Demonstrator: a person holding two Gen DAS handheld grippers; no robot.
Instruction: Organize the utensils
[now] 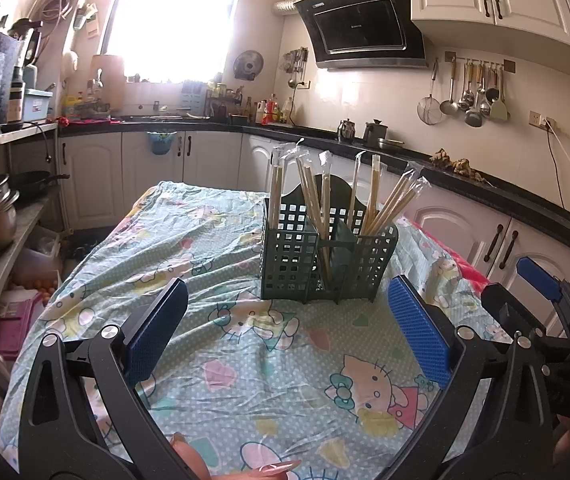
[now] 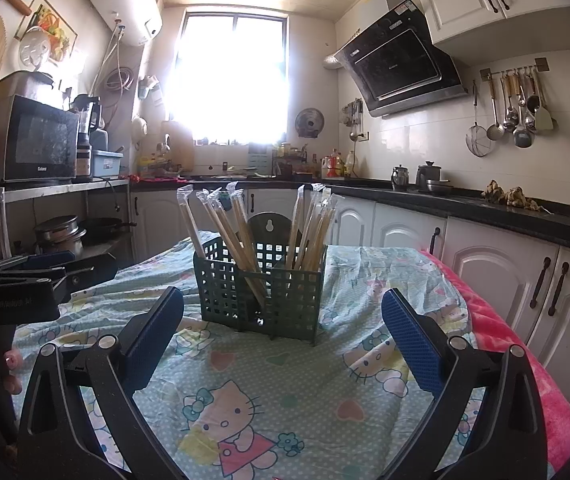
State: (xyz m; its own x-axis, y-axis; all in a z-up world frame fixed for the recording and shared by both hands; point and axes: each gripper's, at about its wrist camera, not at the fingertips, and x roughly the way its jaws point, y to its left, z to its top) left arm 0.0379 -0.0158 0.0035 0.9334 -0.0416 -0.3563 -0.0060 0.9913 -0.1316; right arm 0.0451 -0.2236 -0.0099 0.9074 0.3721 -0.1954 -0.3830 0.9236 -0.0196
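The kitchen table [image 2: 365, 280] carried a cartoon-print cloth [image 1: 245, 380], backlit by an overexposed window [image 2: 233, 80]. The green utensil basket [image 2: 263, 300] stood mid-table, holding wrapped chopsticks [image 2: 241, 224]. The left gripper [image 1: 287, 332] and right gripper [image 2: 283, 340] were spread wide, empty. Compartment dividers were indistinct.

**Table and its load**

A table [image 1: 97, 280] covered by a pale green cartoon-cat cloth [image 1: 269, 380], creased throughout and hanging over the left edge. Under it, along the right edge, a pink blanket [image 2: 525, 340] shows. One thing stands directly on the cloth: a dark green lattice caddy [image 2: 263, 296], upright, past the middle toward the far edge and slightly nearer the right edge. It has several compartments and a raised back plate with a hanging hole. Wrapped chopsticks [image 2: 241, 232] lean inside, fanned outward, tips above the rim. Their exact compartments are unclear.
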